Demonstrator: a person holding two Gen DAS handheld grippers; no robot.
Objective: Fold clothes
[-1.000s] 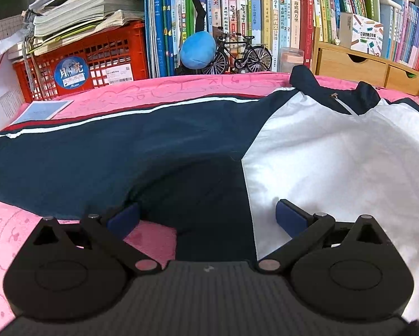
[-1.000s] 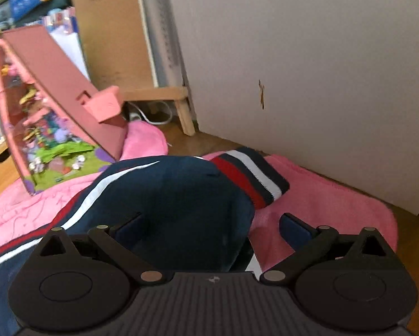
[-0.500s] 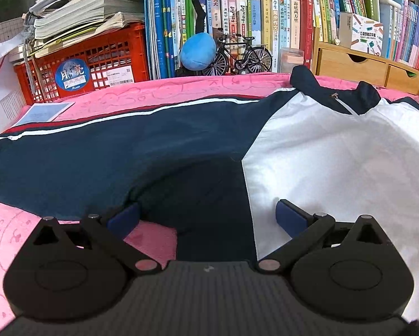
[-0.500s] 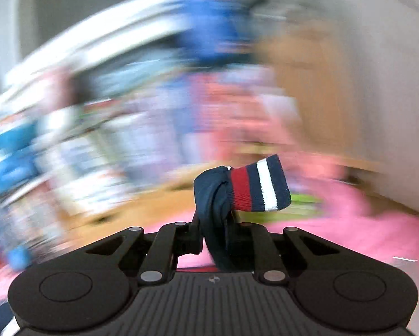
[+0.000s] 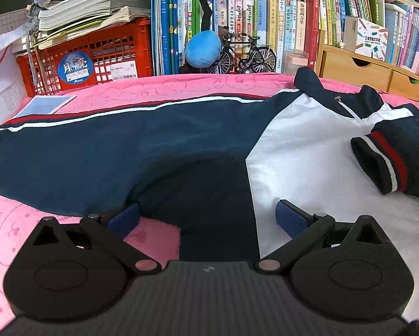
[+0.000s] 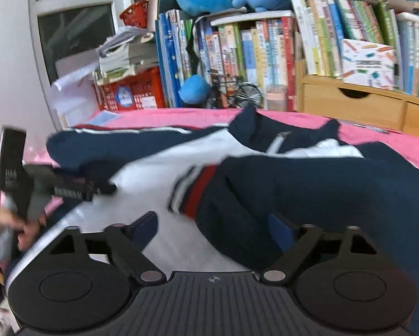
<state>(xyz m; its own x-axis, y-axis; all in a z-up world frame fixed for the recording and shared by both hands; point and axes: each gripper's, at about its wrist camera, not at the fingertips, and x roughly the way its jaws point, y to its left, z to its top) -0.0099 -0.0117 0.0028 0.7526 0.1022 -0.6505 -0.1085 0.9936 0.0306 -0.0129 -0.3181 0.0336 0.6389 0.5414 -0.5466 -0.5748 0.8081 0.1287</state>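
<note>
A navy and white jacket (image 5: 307, 151) lies spread on a pink blanket (image 5: 181, 86). Its left sleeve (image 5: 83, 151) stretches out to the left. Its right sleeve with the striped cuff (image 5: 383, 162) is folded across the white chest; it also shows in the right wrist view (image 6: 195, 190). My left gripper (image 5: 206, 215) is open and empty, low over the jacket's underarm. My right gripper (image 6: 217, 229) is open, with the folded sleeve (image 6: 307, 196) lying between its fingers. The left gripper also shows in the right wrist view (image 6: 69, 190), held in a hand.
A red crate (image 5: 91, 58) with stacked papers, a row of books (image 5: 265, 22), a blue ball (image 5: 203, 49), a model bicycle (image 5: 243, 53) and wooden drawers (image 5: 372, 72) line the back edge. A blue booklet (image 5: 45, 105) lies at the blanket's far left.
My right gripper carried the striped cuff left across the jacket, laid the sleeve on the white chest and opened. The left gripper has stayed put.
</note>
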